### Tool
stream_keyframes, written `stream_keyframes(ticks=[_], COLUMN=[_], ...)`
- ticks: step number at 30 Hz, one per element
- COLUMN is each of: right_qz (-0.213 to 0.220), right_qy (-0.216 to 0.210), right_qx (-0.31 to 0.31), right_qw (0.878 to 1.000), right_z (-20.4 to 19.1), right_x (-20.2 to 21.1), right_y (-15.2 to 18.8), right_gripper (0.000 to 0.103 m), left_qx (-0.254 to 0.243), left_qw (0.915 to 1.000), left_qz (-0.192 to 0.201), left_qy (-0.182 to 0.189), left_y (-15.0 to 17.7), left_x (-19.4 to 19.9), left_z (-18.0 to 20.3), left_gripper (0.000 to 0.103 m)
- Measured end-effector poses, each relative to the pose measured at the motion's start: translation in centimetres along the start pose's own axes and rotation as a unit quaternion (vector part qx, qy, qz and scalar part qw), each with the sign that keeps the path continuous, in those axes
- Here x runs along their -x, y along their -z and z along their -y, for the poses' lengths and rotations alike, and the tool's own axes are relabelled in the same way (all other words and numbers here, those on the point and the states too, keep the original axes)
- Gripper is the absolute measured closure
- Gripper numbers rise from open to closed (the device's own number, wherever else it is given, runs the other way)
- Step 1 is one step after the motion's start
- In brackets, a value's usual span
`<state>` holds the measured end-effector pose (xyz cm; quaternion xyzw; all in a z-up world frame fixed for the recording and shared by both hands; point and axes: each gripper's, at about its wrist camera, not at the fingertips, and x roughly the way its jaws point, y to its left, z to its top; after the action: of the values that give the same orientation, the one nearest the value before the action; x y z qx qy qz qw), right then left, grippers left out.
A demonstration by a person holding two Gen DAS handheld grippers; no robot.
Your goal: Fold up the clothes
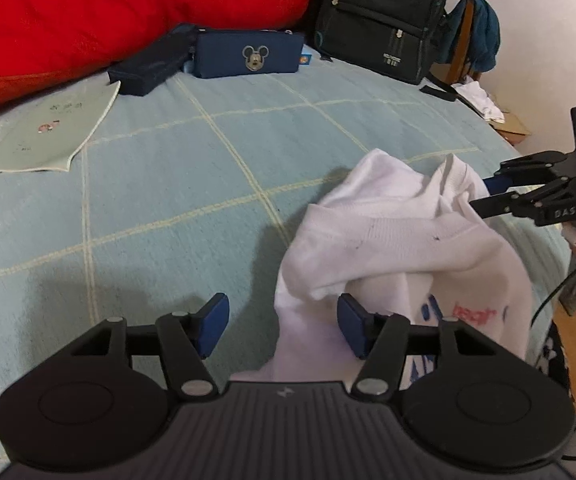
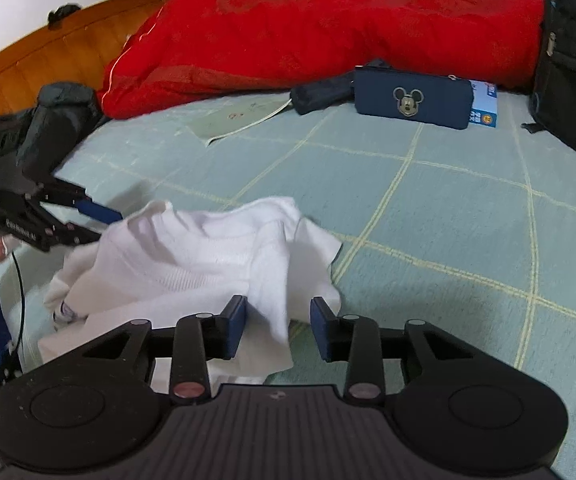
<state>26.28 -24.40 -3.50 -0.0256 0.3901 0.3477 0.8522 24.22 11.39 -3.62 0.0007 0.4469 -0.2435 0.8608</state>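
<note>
A crumpled white garment [image 1: 388, 240] [image 2: 208, 252] with blue and pink print lies on the light blue checked bedsheet [image 1: 168, 200] [image 2: 448, 220]. My left gripper [image 1: 284, 326] is open over the garment's left edge. Cloth hangs loosely between its blue pads, and the left pad stands apart from it. My right gripper [image 2: 280, 326] is open too, with a white fold lying between its pads and a gap at the right pad. In the left wrist view the right gripper [image 1: 488, 194] reaches in from the right edge at the garment's far side. The right wrist view has the left gripper [image 2: 106, 226] at the garment's left edge.
A red quilt [image 1: 108, 12] [image 2: 308, 32] lies along the back of the bed. In front of it are a navy Mickey pouch [image 1: 248, 56] [image 2: 412, 100], a dark bag [image 1: 148, 68], a pale booklet [image 1: 48, 132] and a black backpack [image 1: 380, 16]. A wooden headboard [image 2: 48, 64] bounds the left side.
</note>
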Motion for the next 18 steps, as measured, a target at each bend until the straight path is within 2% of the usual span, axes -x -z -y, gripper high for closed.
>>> stream_keyframes(ticks=[1,3,4,9,15,16,18], right_qz=[-0.001,0.001,0.003,0.002,-0.015,-0.017,-0.02], right_qy=[-0.001,-0.006,-0.007,0.023,0.033,0.033,0.033], right_qx=[0.006,0.018,0.028,0.075,0.051,0.047,0.043], right_qw=[1.0,1.0,1.0,0.997,0.998,0.998,0.998], right_z=[-0.3,-0.9,-1.3,-2.9,-1.7,-1.7,-1.9], right_x=[0.1,0.5,0.8,2.9,4.5,4.7,4.9], right_y=[0.1,0.4,0.5,1.4,3.7,4.1,4.9], right_gripper=[0.065,0.092,0.094,0.095,0.095,0.095,0.095], left_qx=[0.005,0.006,0.006,0.017,0.014,0.01,-0.008], left_qw=[1.0,1.0,1.0,0.9998,0.9997,0.9998,0.9999], left_qz=[-0.001,0.001,0.001,0.006,0.0,-0.001,0.008], left_qy=[0.005,0.0,-0.003,0.001,0.018,0.017,0.012], left_y=[0.0,0.1,0.2,1.1,1.9,1.9,2.1], left_x=[0.1,0.5,0.7,1.8,1.3,1.1,1.3], left_z=[-0.1,-0.2,-0.3,-0.3,0.8,1.2,2.1], left_gripper=[0.045,0.044,0.043,0.042,0.045,0.046,0.06])
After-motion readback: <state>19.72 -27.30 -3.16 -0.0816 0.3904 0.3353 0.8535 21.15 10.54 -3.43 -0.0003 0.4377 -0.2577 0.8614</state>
